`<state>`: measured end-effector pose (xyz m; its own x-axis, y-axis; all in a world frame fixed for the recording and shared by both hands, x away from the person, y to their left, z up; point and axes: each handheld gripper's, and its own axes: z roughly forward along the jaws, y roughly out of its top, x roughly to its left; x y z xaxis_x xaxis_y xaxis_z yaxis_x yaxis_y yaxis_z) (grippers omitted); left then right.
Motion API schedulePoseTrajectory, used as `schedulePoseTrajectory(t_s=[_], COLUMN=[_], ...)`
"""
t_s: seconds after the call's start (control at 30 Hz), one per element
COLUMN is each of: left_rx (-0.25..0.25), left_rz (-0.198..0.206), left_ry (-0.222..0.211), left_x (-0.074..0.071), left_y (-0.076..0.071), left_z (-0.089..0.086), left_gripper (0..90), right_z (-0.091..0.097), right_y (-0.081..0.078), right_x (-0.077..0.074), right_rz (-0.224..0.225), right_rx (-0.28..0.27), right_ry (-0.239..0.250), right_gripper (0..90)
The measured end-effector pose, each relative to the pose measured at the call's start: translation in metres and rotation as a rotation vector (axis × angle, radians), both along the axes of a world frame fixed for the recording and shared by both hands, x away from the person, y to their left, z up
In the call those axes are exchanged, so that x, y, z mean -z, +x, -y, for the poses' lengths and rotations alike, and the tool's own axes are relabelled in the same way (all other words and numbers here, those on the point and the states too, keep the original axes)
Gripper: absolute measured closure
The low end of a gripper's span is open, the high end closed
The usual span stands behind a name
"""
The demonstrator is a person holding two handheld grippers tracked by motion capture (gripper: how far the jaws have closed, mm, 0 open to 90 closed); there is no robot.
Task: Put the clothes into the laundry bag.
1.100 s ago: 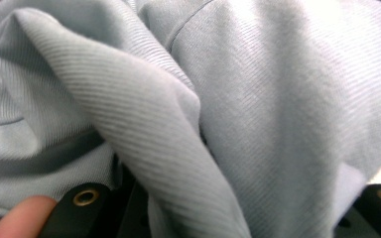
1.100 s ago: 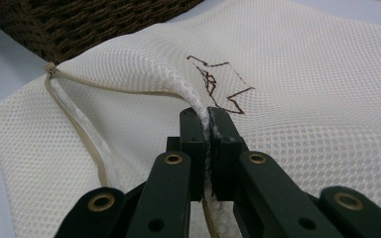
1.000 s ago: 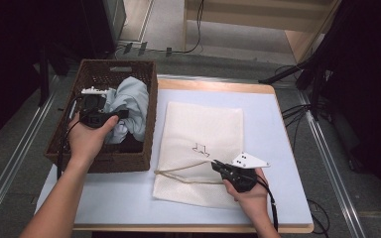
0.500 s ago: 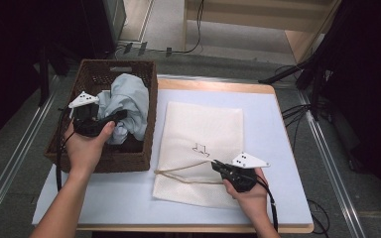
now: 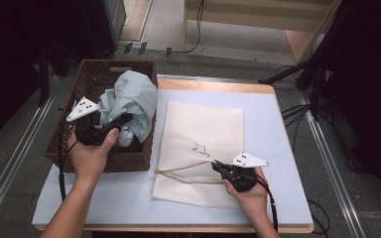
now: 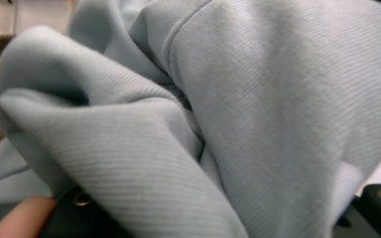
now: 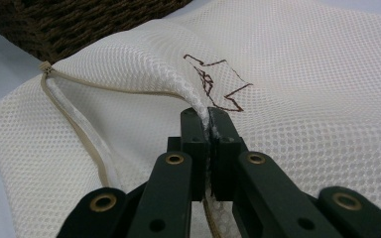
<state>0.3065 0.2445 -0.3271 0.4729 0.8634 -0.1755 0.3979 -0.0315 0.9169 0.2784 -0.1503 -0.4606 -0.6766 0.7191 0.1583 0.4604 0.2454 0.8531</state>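
Observation:
A pale grey-blue garment is bunched up in the brown wicker basket at the table's left. My left gripper is shut on its near edge, and the cloth drapes over both jaws in the left gripper view. A white mesh drawstring bag lies flat on the table beside the basket, marked with a drawn arrow. My right gripper is shut on the bag's near hem, lifting it into a small ridge. The beige drawstring trails off to the left.
The basket's woven wall stands just left of the bag. The pale blue tabletop has free room right of the bag and along its near edge. Cables and metal rails run on the floor around the table.
My left hand has drawn back toward the person and slightly left, pulling the garment up higher in the basket. The right hand and the bag have stayed put.

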Motion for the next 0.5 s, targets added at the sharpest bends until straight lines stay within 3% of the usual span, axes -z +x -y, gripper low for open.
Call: schedulePoseTrajectory(t_s=[0.4,0.5], left_rx=[0.105,0.119], left_rz=[0.061,0.101], left_ry=[-0.030,-0.021], left_x=[0.000,-0.001], left_y=[-0.031,-0.042], left_z=[0.031,0.040], left_gripper=[75.4,75.4], right_z=[0.000,0.000], right_y=[0.000,0.000], right_x=[0.000,0.000], right_rz=[-0.007,-0.008], right_rx=[0.001,0.001], right_ry=[0.003,0.004], right_gripper=[87.9,87.9])
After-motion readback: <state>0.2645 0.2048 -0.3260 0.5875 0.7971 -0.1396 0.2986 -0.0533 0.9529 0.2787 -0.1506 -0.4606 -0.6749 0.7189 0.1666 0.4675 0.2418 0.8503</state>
